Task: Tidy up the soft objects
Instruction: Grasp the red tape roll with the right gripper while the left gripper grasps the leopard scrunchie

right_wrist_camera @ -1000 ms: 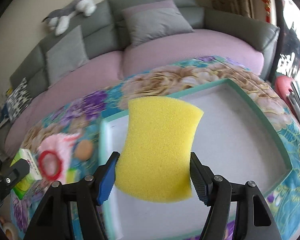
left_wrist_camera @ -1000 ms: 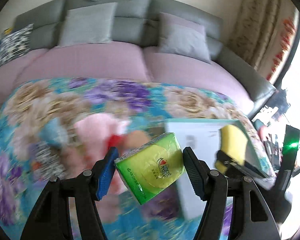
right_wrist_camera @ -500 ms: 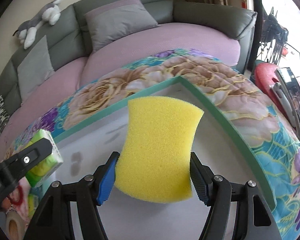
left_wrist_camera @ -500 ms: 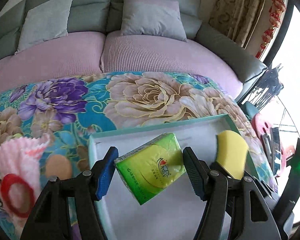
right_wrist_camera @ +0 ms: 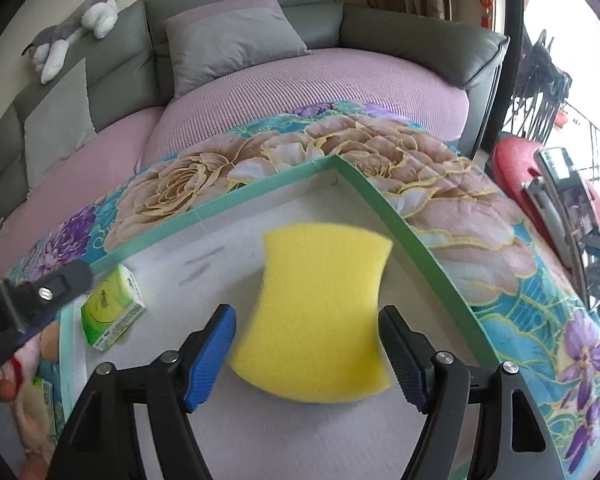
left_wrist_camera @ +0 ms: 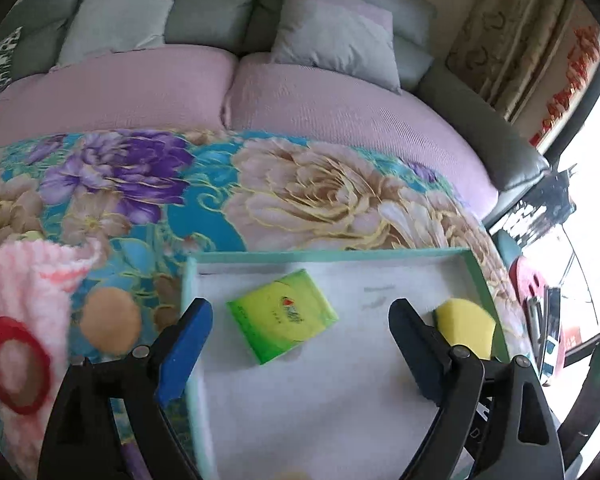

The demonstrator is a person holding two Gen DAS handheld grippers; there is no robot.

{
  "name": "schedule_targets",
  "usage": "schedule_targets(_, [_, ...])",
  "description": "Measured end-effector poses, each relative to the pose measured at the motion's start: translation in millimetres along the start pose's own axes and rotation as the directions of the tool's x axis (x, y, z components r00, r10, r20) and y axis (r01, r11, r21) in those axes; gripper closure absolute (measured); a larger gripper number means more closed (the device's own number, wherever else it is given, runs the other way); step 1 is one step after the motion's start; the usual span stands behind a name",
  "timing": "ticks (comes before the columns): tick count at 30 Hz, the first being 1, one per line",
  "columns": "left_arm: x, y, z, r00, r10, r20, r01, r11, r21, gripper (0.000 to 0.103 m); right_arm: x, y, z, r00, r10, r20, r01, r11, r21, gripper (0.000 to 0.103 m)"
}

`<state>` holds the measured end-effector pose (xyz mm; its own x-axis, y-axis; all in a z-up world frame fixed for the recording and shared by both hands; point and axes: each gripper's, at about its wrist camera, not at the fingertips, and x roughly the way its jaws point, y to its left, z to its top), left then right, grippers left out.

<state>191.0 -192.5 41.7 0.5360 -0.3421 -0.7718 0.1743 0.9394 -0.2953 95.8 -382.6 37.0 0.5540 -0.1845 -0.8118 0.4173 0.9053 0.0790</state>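
The green and yellow tissue pack (left_wrist_camera: 282,316) lies flat on the white floor of the green-rimmed tray (left_wrist_camera: 328,255). My left gripper (left_wrist_camera: 300,308) hangs above it, jaws opening and wide apart, pads clear of the pack. The yellow sponge (right_wrist_camera: 320,312) is blurred and sits low between the fingers of my right gripper (right_wrist_camera: 307,316), whose jaws are opening; small gaps show at both pads. The sponge (left_wrist_camera: 466,324) also shows near the tray's right wall in the left wrist view. The tissue pack (right_wrist_camera: 112,312) rests near the tray's left rim (right_wrist_camera: 236,196).
A pink knitted piece with a red ring (left_wrist_camera: 20,304) and a tan round pad (left_wrist_camera: 110,322) lie left of the tray on the floral blanket (left_wrist_camera: 300,184). Behind is a purple and grey sofa with cushions (left_wrist_camera: 336,36) and a plush toy (right_wrist_camera: 76,24). A red object (right_wrist_camera: 540,184) stands at the right.
Both grippers came over the tray, then their jaws widened. The tissue pack dropped from the left jaws onto the tray floor. The sponge slid down out of the right pads.
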Motion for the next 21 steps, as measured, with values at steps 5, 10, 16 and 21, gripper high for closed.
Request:
schedule_targets(5, [-38,24,0,0.997,0.032,0.063,-0.028,0.998,-0.055,0.013,-11,6,-2,1.000,0.008,0.006,-0.007,1.000,-0.019,0.014])
schedule_targets(10, [-85,67,-10,0.983,0.107,0.152,-0.089,0.989,-0.118,0.002,-27,14,-5,0.999,0.050,0.021,-0.050,0.999,-0.021,0.010])
schedule_targets(16, [-126,142,-26,0.940,0.278,0.196,-0.226,0.941,-0.253,0.002,-61,56,-6,0.973,0.218,0.079,-0.210,0.973,-0.090,0.010])
schedule_targets(21, [-160,203,-36,0.888,0.407,0.213,-0.305,0.870,-0.387,0.002,-71,106,-15,0.934,0.352,0.059,-0.338,0.926,-0.170,0.010])
